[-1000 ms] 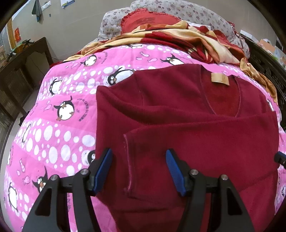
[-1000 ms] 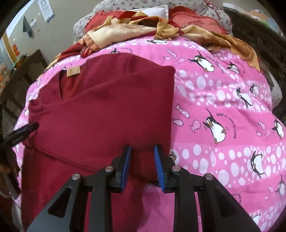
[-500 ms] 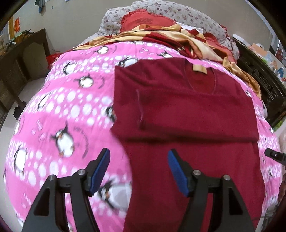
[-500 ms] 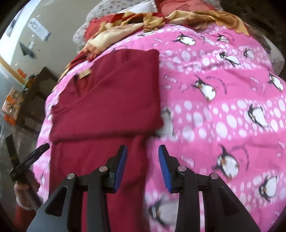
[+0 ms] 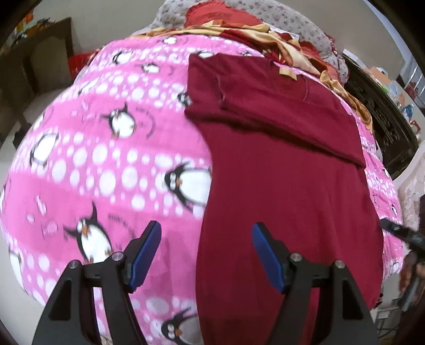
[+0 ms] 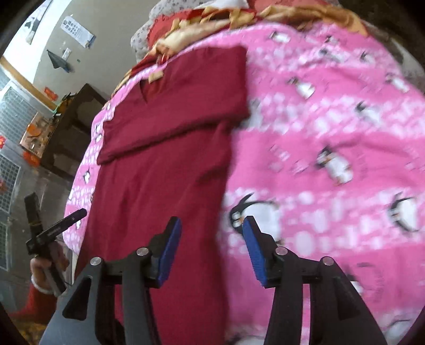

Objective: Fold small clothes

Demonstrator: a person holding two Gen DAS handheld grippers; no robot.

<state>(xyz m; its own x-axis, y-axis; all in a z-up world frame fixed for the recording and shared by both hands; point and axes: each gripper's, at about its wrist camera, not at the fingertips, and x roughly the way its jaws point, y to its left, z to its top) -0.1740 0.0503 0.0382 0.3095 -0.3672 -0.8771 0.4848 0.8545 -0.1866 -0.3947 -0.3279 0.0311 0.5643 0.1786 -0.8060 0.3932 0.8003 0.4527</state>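
Note:
A dark red fleece top (image 5: 287,169) lies flat on a pink penguin blanket (image 5: 111,159), sleeves folded across its chest, collar with a tan label at the far end. It also shows in the right wrist view (image 6: 164,164). My left gripper (image 5: 205,254) is open and empty, above the top's near left edge. My right gripper (image 6: 209,252) is open and empty, above the top's near right edge. The left gripper (image 6: 55,225) shows at the left of the right wrist view; the right gripper's tip (image 5: 398,231) shows at the right edge of the left wrist view.
The pink blanket (image 6: 332,148) covers the bed. A red-and-tan crumpled blanket (image 5: 265,34) and floral pillows (image 5: 305,24) lie at the head. Dark wooden furniture stands on the left (image 5: 39,61) and right (image 5: 379,114) of the bed.
Both grippers have pulled back from the folded sleeves toward the top's bottom hem. The right gripper's jaws have opened wider. The top has not moved.

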